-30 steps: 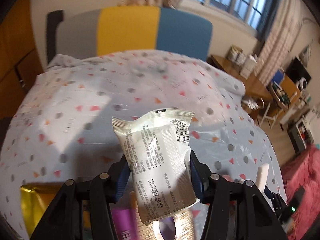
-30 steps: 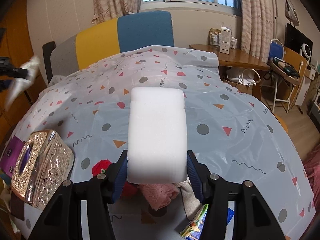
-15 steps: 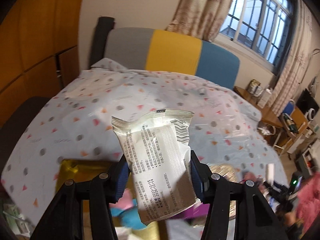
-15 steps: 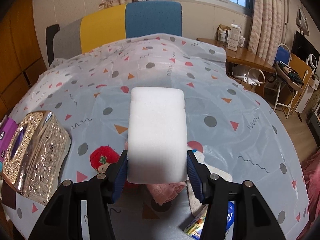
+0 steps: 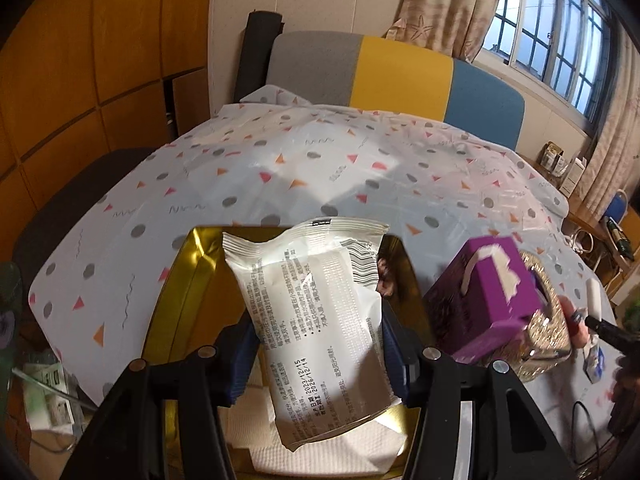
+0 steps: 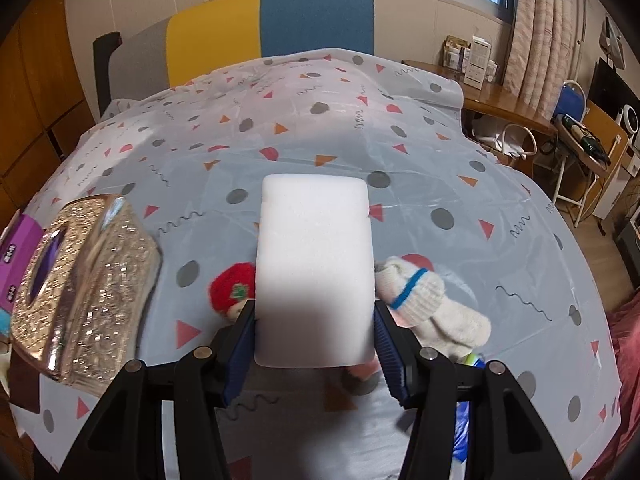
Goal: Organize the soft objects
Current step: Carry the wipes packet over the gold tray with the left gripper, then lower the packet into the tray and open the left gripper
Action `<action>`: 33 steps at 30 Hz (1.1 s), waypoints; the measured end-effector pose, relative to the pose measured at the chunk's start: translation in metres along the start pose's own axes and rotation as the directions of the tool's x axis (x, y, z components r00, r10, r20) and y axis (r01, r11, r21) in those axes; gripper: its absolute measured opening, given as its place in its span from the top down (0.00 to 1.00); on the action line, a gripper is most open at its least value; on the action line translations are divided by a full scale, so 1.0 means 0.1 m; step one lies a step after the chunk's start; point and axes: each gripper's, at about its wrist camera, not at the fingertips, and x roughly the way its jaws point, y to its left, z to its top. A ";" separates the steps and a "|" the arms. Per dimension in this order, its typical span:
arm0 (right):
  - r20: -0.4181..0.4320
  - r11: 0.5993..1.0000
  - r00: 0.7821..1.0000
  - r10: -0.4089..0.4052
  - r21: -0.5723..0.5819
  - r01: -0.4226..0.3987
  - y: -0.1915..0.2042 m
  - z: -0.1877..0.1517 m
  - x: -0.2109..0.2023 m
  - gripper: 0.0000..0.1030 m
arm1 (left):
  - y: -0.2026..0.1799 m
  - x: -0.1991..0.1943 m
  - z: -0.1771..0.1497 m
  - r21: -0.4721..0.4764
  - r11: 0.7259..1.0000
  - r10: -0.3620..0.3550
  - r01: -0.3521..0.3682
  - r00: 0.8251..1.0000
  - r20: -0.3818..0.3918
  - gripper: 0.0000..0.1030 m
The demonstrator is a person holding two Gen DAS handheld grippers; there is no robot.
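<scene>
My left gripper [image 5: 316,344] is shut on a white wet-wipe packet [image 5: 316,320] with printed text, and holds it over a gold box [image 5: 188,292] that has white paper towel [image 5: 320,448] in its bottom. My right gripper [image 6: 314,336] is shut on a white sponge block [image 6: 314,268], held above the patterned tablecloth [image 6: 400,184]. Beneath the sponge lie a red knitted doll [image 6: 232,286], a white knitted glove [image 6: 424,300] with a blue stripe, and a bit of pink cloth [image 6: 366,366]. Far right in the left wrist view, the other gripper shows small with the sponge [image 5: 594,300].
A glittery gold tissue box [image 6: 84,300] stands left of the sponge, with a purple box [image 5: 492,296] beside it. A colourful packet [image 6: 466,364] lies under the right gripper. A grey, yellow and blue headboard [image 5: 400,76] stands behind; a wooden desk [image 6: 500,104] and folding chair are at the right.
The left gripper has swung left and lower with the packet; the gold box now lies right under it. The right gripper has crept forward and slightly lower, bringing the glove into view.
</scene>
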 end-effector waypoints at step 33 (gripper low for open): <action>-0.030 0.995 0.997 -0.076 0.060 0.077 -0.13 -0.07 0.13 0.46 | 0.80 0.65 -0.37 -0.066 0.984 0.155 -0.165 0.979 -0.135 0.44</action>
